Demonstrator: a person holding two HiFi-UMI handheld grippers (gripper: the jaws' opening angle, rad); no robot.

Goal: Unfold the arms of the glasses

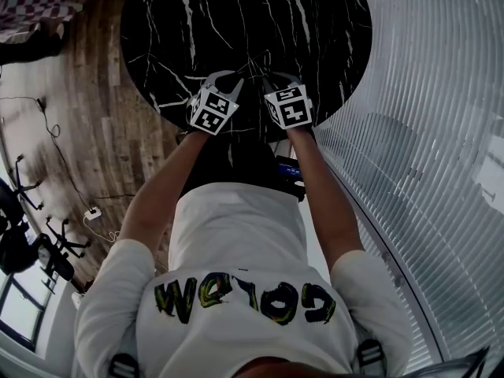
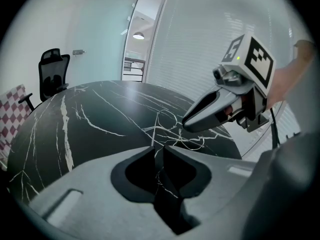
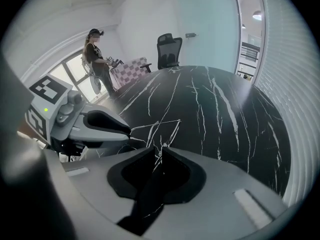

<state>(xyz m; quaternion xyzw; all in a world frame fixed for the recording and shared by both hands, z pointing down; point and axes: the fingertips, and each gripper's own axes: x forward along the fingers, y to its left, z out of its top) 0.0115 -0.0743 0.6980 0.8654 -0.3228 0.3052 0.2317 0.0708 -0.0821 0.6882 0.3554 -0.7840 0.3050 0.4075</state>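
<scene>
the glasses (image 2: 175, 131) are a thin wire pair lying on the black marble table (image 1: 315, 22), close to the table edge nearest you, and both grippers meet over them there. the left gripper (image 2: 158, 149) has its jaws drawn to a narrow slit, with a fine wire rising from between the tips, so it reads as pinched on the glasses. the right gripper (image 3: 160, 148), just beside it over that same edge of the table, also has its jaws nearly together with a wire strand at the tips. it looks clamped on the glasses too, though the wire is too fine to tell which part each gripper has.

the step in hand looks like swinging out the first arm, and none looks unfolded yet. let one gripper be the anchor: hold the front of the frame low against the table and do not let it wander. with the other, carry the arm in an arc about its hinge rather than pulling straight away, since wire this thin probably bends before the hinge gives.

squeeze only enough to stop slipping. the table's white veins look much like the wire, so confirm your hold in each gripper view before you move. the table looks polished, so guide the glasses away from the table edge.
</scene>
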